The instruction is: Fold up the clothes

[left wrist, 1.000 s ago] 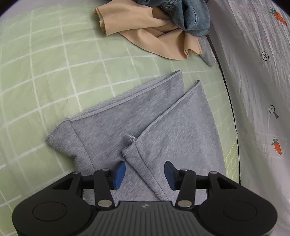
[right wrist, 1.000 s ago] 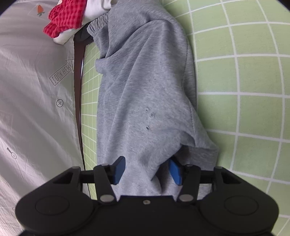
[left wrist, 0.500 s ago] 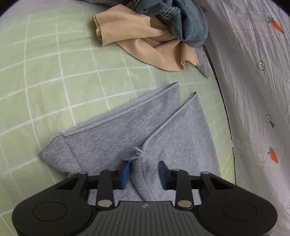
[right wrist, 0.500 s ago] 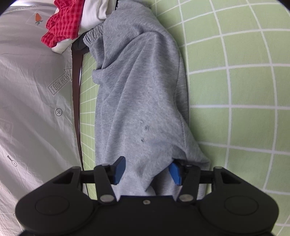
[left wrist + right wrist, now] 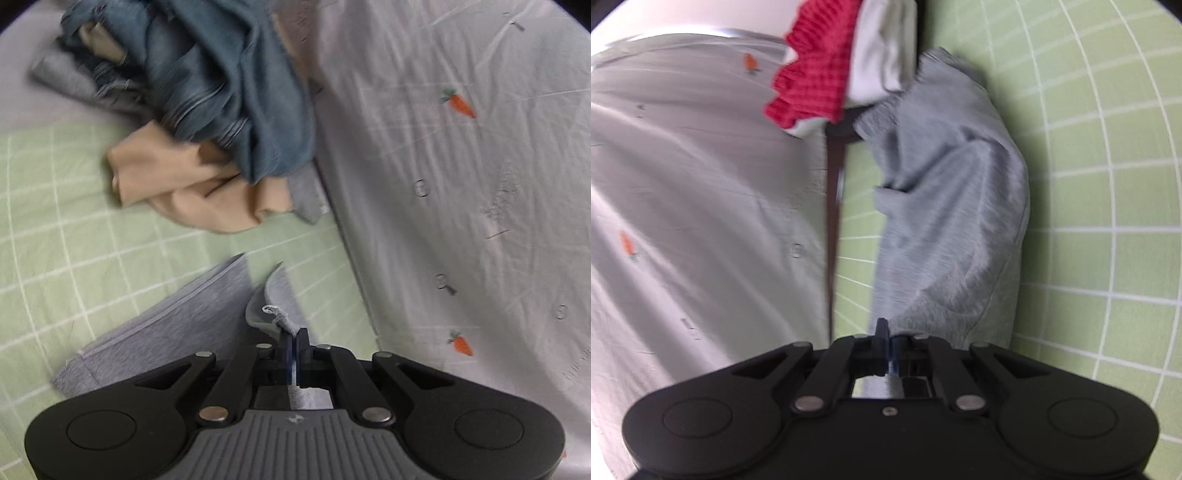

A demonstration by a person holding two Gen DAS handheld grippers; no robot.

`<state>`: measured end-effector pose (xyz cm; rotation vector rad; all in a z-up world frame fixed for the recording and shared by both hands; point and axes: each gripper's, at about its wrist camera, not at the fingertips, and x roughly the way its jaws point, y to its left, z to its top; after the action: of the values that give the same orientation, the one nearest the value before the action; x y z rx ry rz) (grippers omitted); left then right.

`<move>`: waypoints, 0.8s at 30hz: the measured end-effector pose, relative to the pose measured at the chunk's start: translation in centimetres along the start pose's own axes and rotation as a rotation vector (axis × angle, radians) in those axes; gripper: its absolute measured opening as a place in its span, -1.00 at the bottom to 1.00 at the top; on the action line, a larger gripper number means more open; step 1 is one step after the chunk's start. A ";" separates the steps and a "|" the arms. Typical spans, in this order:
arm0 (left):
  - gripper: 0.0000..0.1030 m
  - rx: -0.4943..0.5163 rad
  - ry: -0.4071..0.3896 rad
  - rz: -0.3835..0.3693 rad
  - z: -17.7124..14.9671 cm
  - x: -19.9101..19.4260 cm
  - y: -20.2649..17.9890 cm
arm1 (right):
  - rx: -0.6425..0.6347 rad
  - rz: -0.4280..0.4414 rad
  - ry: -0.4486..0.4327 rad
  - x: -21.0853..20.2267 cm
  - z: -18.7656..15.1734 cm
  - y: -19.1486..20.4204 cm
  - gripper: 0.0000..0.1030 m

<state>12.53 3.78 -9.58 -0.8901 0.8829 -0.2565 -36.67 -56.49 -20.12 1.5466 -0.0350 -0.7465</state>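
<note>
Grey cloth sits pinched in both my grippers, where a second ago both sets of jaws stood wide around it. My left gripper (image 5: 294,349) has clamped the hem of one leg of the grey trousers (image 5: 177,328) and raised it off the green checked mat (image 5: 55,206); the denim and tan pile (image 5: 207,122) looks nearer. My right gripper (image 5: 888,350) is closed on the other end of the trousers (image 5: 953,221), now lifted, near the red checked garment (image 5: 816,77).
</note>
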 end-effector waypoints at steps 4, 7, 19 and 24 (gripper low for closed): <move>-0.98 0.057 0.014 0.123 -1.2 -1.4 3.0 | -0.091 -0.078 0.010 -1.6 -0.2 -1.1 -0.96; -0.96 0.064 0.066 0.284 -2.8 0.5 7.3 | -0.101 -0.184 0.051 -1.1 -0.7 -3.2 -0.95; 0.19 0.245 0.106 0.506 -6.0 -0.1 7.3 | -0.729 -0.507 0.180 0.6 -6.0 3.4 0.75; 0.52 0.283 0.098 0.516 -6.5 0.4 7.0 | -1.067 -0.580 0.249 3.5 -9.0 6.1 0.95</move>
<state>6.80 4.27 -17.21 -0.3695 1.1038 0.0251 -27.18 -51.01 -16.82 0.5842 0.8913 -0.8059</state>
